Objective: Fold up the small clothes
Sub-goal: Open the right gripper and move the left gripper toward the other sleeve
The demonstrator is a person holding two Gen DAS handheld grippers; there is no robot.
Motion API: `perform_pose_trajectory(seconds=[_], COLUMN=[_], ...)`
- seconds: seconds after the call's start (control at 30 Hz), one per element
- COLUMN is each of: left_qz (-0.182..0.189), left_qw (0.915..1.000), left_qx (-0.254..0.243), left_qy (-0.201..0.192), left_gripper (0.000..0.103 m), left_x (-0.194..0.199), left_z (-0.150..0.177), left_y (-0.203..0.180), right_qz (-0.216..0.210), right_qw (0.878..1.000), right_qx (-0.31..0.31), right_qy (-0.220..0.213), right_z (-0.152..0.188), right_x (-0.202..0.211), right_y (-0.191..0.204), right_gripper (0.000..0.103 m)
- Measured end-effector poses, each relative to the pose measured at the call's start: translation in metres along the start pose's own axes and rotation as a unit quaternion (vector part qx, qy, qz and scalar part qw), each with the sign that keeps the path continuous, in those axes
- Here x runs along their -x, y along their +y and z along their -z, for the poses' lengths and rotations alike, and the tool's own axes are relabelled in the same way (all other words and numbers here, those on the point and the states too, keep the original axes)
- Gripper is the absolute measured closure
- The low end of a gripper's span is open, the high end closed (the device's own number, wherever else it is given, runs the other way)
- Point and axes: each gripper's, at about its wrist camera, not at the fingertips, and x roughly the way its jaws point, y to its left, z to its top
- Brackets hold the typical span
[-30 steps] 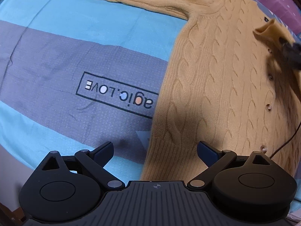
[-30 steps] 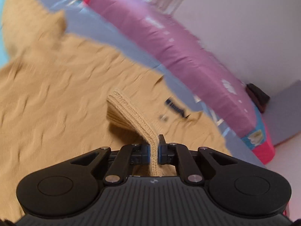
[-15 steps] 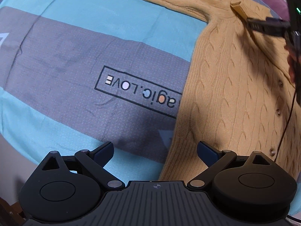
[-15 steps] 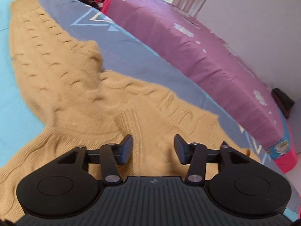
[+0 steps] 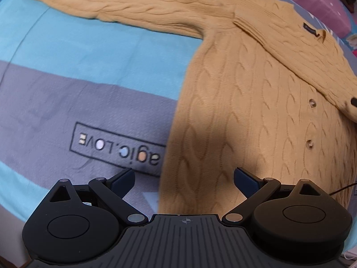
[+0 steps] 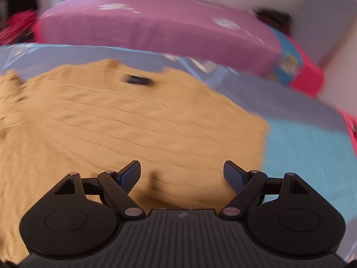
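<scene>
A mustard cable-knit cardigan (image 5: 256, 102) lies flat on the bed, buttons facing up. One sleeve (image 5: 116, 2) stretches out to the far left; the other sleeve (image 5: 290, 51) is folded across the chest, its ribbed cuff near the left shoulder. My left gripper (image 5: 184, 178) is open and empty, hovering over the cardigan's left lower edge. My right gripper (image 6: 181, 175) is open and empty above the cardigan (image 6: 125, 120), whose dark neck label (image 6: 138, 80) shows; this view is blurred by motion.
The bed sheet (image 5: 78, 78) is blue and grey with a boxed "agic.LOVE" print (image 5: 118, 149). A purple pillow (image 6: 156, 24) lies along the far side by the wall. A thin dark cable (image 5: 343, 188) crosses the cardigan's right edge.
My right gripper opened and let go of the sleeve cuff, which now lies across the chest, then swung right. My left gripper stayed open and the view shifted slightly.
</scene>
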Motion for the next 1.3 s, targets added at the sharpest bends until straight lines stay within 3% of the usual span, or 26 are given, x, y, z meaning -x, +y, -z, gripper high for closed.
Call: perform_pose_trajectory(seconds=[0.07,0.1,0.17,0.3,0.37,0.43,0.53,0.6,0.63,0.7,1.03,1.3], left_qz=[-0.004,-0.006,-0.008,-0.006,-0.004,-0.002,0.001,0.006,0.010,0.019,0.012,0.023], left_qw=[1.0000,0.9999,0.9998,0.9998,0.9998,0.9999,0.9999,1.0000,0.9999,0.9994,0.9881,0.9667], left_qx=[-0.009,-0.012,-0.017,-0.016,-0.014,-0.013,-0.012,-0.005,0.003,0.026,0.131,0.219], left_qy=[0.003,0.003,0.005,0.012,0.012,0.011,0.003,-0.003,-0.004,-0.010,-0.079,-0.130], left_gripper=[0.000,0.000,0.000,0.000,0.000,0.000,0.000,0.000,0.000,0.000,0.000,0.000], left_x=[-0.003,-0.003,-0.005,-0.010,-0.012,-0.014,-0.012,-0.010,-0.010,-0.010,0.003,0.002], left_z=[-0.002,-0.002,-0.003,-0.006,-0.008,-0.010,-0.011,-0.013,-0.014,-0.019,-0.053,-0.094], left_y=[-0.008,-0.011,-0.018,-0.026,-0.029,-0.032,-0.033,-0.030,-0.026,-0.014,0.065,0.143], right_qz=[0.021,0.002,-0.022,-0.019,-0.027,-0.017,-0.018,-0.014,-0.006,-0.003,0.005,0.032], right_qw=[0.995,0.990,0.981,0.989,0.991,0.990,0.987,0.990,0.991,0.990,0.986,0.985], right_qx=[-0.082,-0.127,-0.181,-0.147,-0.129,-0.120,-0.150,-0.137,-0.125,-0.117,-0.158,-0.165], right_qy=[0.058,0.066,0.060,0.019,0.030,0.069,0.059,0.038,0.055,0.082,0.058,0.051], right_z=[0.008,0.013,0.019,0.021,0.021,0.023,0.015,0.014,0.015,0.019,0.036,0.048], right_x=[-0.028,-0.032,-0.026,-0.007,-0.013,-0.029,-0.020,-0.012,-0.015,-0.021,0.009,0.032], right_y=[-0.043,-0.063,-0.082,-0.071,-0.065,-0.062,-0.072,-0.071,-0.069,-0.067,-0.065,-0.064], right_gripper=[0.026,0.020,0.023,0.022,0.020,0.020,0.020,0.016,0.015,0.016,0.016,0.017])
